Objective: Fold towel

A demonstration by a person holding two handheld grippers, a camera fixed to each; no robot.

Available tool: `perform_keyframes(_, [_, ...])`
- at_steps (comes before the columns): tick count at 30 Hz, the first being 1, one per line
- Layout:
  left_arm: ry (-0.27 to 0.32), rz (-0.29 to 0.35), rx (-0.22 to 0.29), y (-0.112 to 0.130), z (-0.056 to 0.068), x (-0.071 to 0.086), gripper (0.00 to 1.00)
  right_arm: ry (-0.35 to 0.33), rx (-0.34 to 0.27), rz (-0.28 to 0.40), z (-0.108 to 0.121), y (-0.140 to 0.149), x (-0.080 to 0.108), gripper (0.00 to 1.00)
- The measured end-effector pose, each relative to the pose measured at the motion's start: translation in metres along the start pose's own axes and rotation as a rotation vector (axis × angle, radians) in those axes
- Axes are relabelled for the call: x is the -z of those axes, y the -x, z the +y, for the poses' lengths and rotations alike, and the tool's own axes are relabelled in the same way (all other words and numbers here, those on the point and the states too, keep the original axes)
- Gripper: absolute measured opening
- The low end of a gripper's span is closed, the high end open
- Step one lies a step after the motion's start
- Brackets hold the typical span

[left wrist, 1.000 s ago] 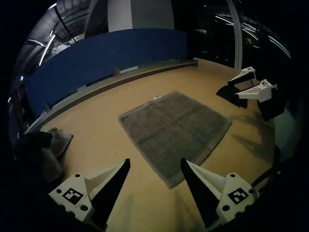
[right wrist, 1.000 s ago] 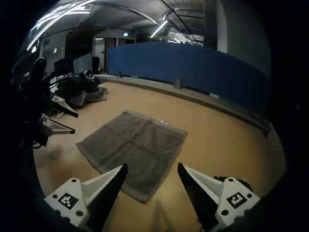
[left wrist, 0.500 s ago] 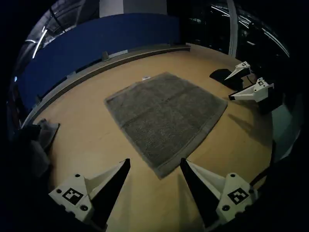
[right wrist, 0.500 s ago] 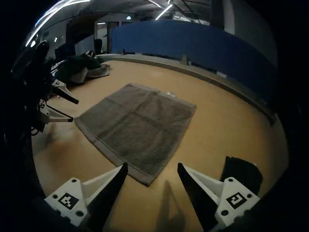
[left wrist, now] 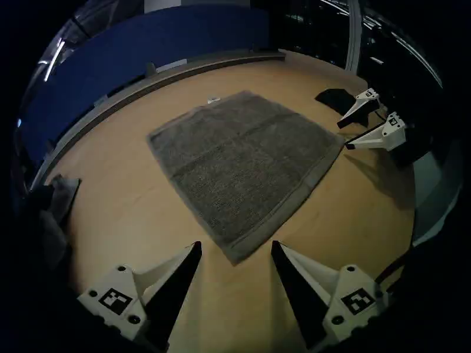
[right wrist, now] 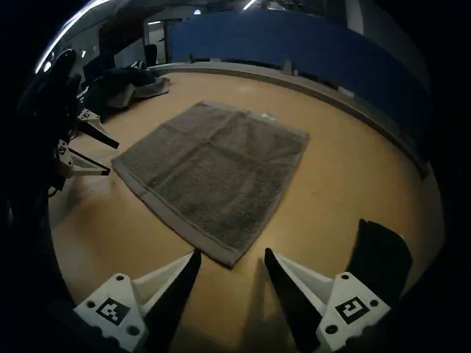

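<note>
A grey towel point(left wrist: 244, 159) lies spread flat on the wooden table point(left wrist: 135, 200), with a small white tag at its far edge. My left gripper point(left wrist: 235, 251) hovers open just above the towel's near corner, nothing between its fingers. In the right gripper view the same towel point(right wrist: 215, 170) lies flat, and my right gripper point(right wrist: 229, 259) is open right over its other near corner. The right gripper point(left wrist: 347, 135) also appears far right in the left gripper view, beside the towel's right corner. The left gripper point(right wrist: 112, 157) appears at the left in the right gripper view.
A blue partition point(left wrist: 135, 53) runs along the table's far edge. A heap of dark and grey cloth point(right wrist: 132, 85) lies at the far left of the table. A dark flat object point(right wrist: 380, 253) lies near my right gripper. Bare wood point(right wrist: 353, 170) surrounds the towel.
Both grippers have come down and forward toward the towel's near corners; each corner now lies just ahead of its open fingertips. The towel has not moved.
</note>
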State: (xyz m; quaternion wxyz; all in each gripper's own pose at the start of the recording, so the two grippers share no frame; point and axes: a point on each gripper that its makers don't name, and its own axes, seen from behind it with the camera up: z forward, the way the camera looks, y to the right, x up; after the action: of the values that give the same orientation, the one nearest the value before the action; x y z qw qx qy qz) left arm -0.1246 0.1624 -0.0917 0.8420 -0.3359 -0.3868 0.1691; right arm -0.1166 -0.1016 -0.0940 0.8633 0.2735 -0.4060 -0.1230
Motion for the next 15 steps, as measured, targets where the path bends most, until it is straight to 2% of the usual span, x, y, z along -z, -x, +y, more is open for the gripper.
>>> perform_keyframes(3, [0.008,-0.023,0.001,0.0040,0.0045,-0.0007,0.78,-0.013,-0.008,-0.011,-0.0028,0.0040,-0.0012,0.75])
perform_keyframes(9, [0.012,-0.043,0.021,0.0076,0.0091,-0.0051,0.55,-0.042,-0.033,-0.022,-0.0077,0.0081,-0.0039,0.54])
perform_keyframes(13, [0.008,-0.048,0.019,0.0072,0.0079,-0.0063,0.52,-0.035,-0.038,-0.023,-0.0056,0.0084,-0.0054,0.52])
perform_keyframes(15, [0.009,-0.050,0.011,0.0072,0.0084,-0.0064,0.48,-0.031,-0.036,-0.023,-0.0044,0.0085,-0.0063,0.47])
